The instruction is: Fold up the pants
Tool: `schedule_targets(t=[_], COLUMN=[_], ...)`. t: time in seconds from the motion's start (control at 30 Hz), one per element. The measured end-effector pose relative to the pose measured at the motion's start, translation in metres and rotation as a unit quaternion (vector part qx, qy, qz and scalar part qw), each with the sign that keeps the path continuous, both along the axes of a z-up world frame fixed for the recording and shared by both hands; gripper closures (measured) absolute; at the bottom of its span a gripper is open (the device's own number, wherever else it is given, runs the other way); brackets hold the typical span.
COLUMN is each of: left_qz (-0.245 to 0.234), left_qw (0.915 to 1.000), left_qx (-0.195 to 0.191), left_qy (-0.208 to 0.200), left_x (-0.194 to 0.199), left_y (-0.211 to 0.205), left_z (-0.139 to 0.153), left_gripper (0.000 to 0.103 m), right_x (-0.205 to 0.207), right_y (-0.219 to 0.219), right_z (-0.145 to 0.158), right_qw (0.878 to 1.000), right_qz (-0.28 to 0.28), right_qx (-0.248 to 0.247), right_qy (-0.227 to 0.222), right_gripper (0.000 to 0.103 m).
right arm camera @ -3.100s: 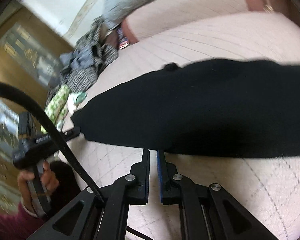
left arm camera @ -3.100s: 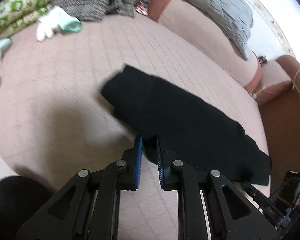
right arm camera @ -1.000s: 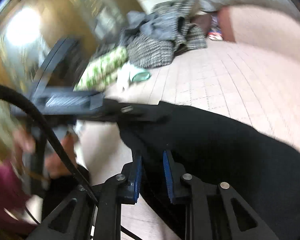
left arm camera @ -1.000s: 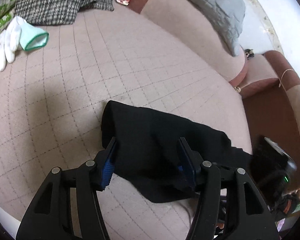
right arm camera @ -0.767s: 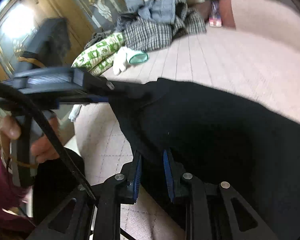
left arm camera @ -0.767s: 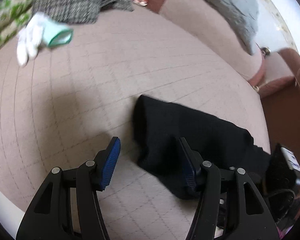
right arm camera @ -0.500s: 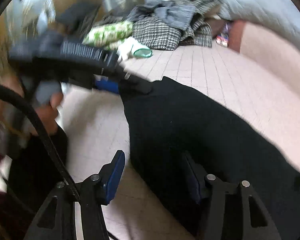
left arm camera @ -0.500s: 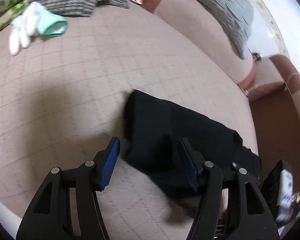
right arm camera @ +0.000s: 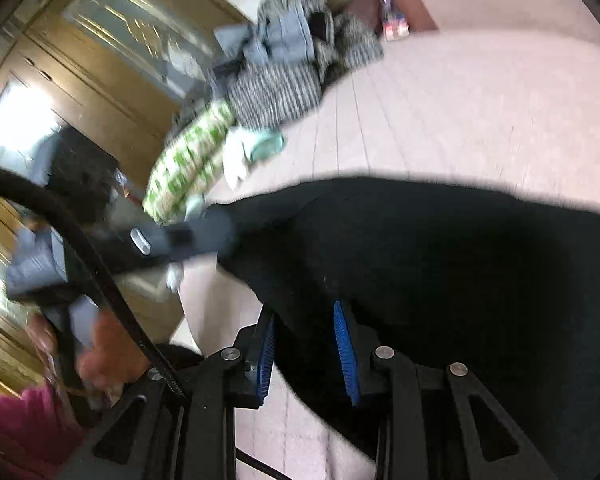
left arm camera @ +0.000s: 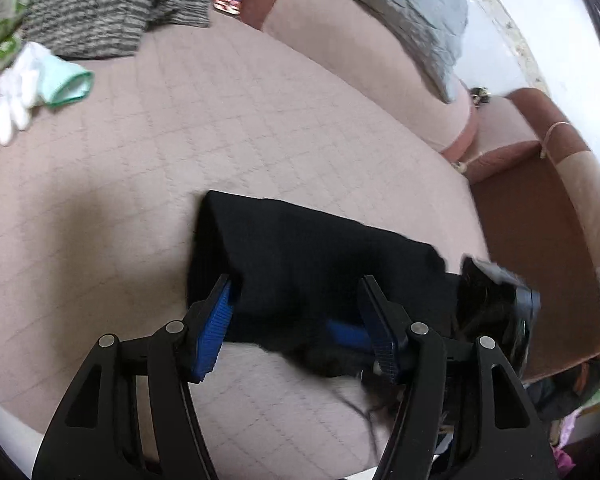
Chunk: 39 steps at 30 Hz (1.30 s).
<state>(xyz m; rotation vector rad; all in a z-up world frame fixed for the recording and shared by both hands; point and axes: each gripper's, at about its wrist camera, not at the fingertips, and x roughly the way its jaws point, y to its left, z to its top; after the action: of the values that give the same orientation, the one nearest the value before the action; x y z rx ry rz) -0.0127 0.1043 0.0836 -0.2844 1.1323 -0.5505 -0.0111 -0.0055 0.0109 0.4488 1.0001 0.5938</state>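
Black pants (left arm camera: 320, 264), folded, are seen lying on the quilted pink cushion (left arm camera: 220, 128). The left gripper (left arm camera: 300, 320) is spread wide over the near edge; the right gripper (right arm camera: 306, 344) is partly parted, cloth between, not clamped.

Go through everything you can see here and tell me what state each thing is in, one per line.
Black pants: folded over, lying on the quilted sofa seat.
Left tongs: open, straddling the pants' near edge.
Right tongs: open, pants fabric between the pads.
White glove: lying loose, unworn.
Clothes pile: heaped, unfolded.
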Motion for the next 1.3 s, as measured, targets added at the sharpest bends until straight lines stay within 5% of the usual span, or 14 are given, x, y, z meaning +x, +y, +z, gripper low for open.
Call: schedule_targets(t=[0.13, 0.33, 0.47, 0.6, 0.77, 0.9, 1.07, 1.17, 1.3], left_qz=[0.023, 0.018, 0.011, 0.034, 0.038, -0.003, -0.095, -0.147, -0.195], left_qw=[0.9988, 0.9947, 0.9891, 0.9898, 0.9871, 0.9890, 0.9906, 0.9844, 0.9776], left_qx=[0.040, 0.088, 0.144, 0.133, 0.122, 0.098, 0.062, 0.060, 0.055], left_qy=[-0.019, -0.050, -0.029, -0.037, -0.096, -0.111, -0.077, -0.075, -0.058], left_x=[-0.007, -0.013, -0.014, -0.024, -0.044, -0.054, -0.060, -0.068, -0.072], left_y=[0.004, -0.017, -0.031, -0.024, -0.036, -0.071, -0.142, -0.193, -0.247], left_z=[0.001, -0.006, -0.030, -0.023, 0.015, 0.029, 0.014, 0.002, -0.016], left_gripper=[0.041, 0.041, 0.041, 0.041, 0.041, 0.041, 0.041, 0.041, 0.041], right_x=[-0.025, -0.054, -0.060, -0.075, -0.119, -0.167, -0.229, -0.240, -0.217], right_y=[0.012, -0.006, -0.008, -0.032, -0.103, -0.186, -0.289, -0.326, -0.336], right_z=[0.013, 0.031, 0.017, 0.032, 0.048, 0.060, 0.071, 0.066, 0.053], right_qw=[0.999, 0.994, 0.990, 0.992, 0.981, 0.948, 0.876, 0.860, 0.862], right_qz=[0.033, -0.020, -0.018, -0.046, -0.139, -0.266, -0.426, -0.450, -0.434], right_qx=[-0.024, -0.078, -0.124, -0.105, -0.125, -0.174, -0.226, -0.237, -0.257], right_qy=[-0.036, -0.076, -0.057, -0.045, -0.045, -0.021, 0.015, 0.035, 0.046], right_gripper=[0.056, 0.055, 0.055, 0.055, 0.055, 0.055, 0.055, 0.055, 0.055])
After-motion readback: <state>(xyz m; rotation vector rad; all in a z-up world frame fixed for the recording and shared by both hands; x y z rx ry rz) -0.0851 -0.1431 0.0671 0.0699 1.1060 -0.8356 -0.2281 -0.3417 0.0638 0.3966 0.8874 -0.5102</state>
